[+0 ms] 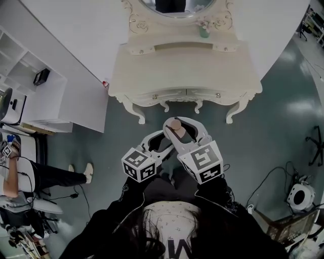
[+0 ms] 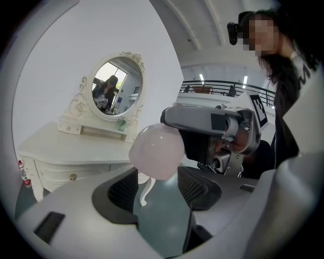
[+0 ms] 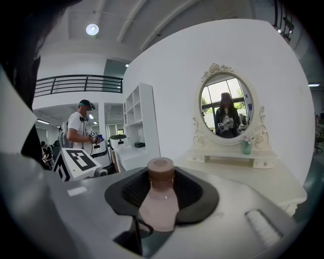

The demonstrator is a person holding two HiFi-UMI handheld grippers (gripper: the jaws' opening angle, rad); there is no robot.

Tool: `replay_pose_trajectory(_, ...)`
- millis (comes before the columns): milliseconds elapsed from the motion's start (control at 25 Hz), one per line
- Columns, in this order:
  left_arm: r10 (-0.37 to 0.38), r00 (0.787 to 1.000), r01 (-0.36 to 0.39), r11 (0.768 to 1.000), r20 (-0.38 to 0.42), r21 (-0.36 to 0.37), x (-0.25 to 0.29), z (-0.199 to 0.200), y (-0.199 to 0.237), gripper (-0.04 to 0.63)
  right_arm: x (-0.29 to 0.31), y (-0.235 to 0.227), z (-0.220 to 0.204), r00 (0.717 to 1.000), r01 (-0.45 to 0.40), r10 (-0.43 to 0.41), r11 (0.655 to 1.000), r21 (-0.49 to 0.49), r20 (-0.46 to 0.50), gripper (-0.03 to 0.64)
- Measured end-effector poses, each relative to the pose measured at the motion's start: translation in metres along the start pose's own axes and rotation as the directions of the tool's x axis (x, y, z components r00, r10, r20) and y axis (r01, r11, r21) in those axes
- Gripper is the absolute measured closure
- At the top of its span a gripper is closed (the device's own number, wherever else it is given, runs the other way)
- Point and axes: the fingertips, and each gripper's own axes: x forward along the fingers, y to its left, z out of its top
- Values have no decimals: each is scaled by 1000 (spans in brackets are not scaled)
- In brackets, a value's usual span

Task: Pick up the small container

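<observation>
worktop [image 1: 167,71]: ahead of both tools, back against the wall
mirror [image 1: 174,5]: on the worktop's rear, centre
cup [image 1: 203,31]: on the worktop, just right of the mirror
shelf unit [image 1: 30,96]: left of the worktop
small container [image 3: 158,200]: between the right tool [image 1: 181,126] jaws, over the floor, before the worktop
left tool [image 1: 161,143]: just left of the right tool, jaws apart, tips near the container's base
second person [image 1: 20,177]: far left, below the shelf unit

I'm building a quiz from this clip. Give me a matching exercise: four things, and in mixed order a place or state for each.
Things:
1. bottle
2. green cup
3. mirror
4. left gripper

Places or states:
A. jaws apart
B. clamped in the right gripper
C. on the dresser shelf
D. shows the person's reflection

Pairs: 1-B, 2-C, 3-D, 4-A
</observation>
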Motion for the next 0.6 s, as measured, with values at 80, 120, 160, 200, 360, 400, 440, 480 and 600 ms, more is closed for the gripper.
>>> replay_pose_trajectory(80,0,1000,0,1000,0,-2,-7,-3,0,365,0,8,-1,1000,2,-2,1000,-4,-2,469)
replay_pose_trajectory(120,-1,1000,1,1000,0,-3,-12,-4,0,365,1,13,-1,1000,4,-4,1000,-7,-2,469)
replay_pose_trajectory(160,-2,1000,2,1000,1,-3,-16,-6,0,365,1,18,-2,1000,7,-7,1000,-10,-2,469)
replay_pose_trajectory(200,-2,1000,2,1000,2,-4,-20,-7,0,365,2,23,-2,1000,9,-9,1000,-13,-3,469)
replay_pose_trajectory(360,-10,1000,10,1000,6,-15,-38,-14,-1,364,3,42,-5,1000,16,-17,1000,-14,-15,469)
replay_pose_trajectory(400,-14,1000,14,1000,6,-16,-43,-16,-1,365,3,47,-5,1000,19,-20,1000,-15,-17,469)
replay_pose_trajectory(440,-18,1000,18,1000,6,-15,-48,-17,-1,365,4,52,-6,1000,23,-24,1000,-16,-19,469)
replay_pose_trajectory(480,-22,1000,22,1000,5,-13,-53,-19,-1,365,4,58,-6,999,28,-28,999,-16,-20,469)
replay_pose_trajectory(600,-31,999,31,1000,5,-2,-71,-23,2,365,8,75,-6,999,38,-38,999,-9,-19,469)
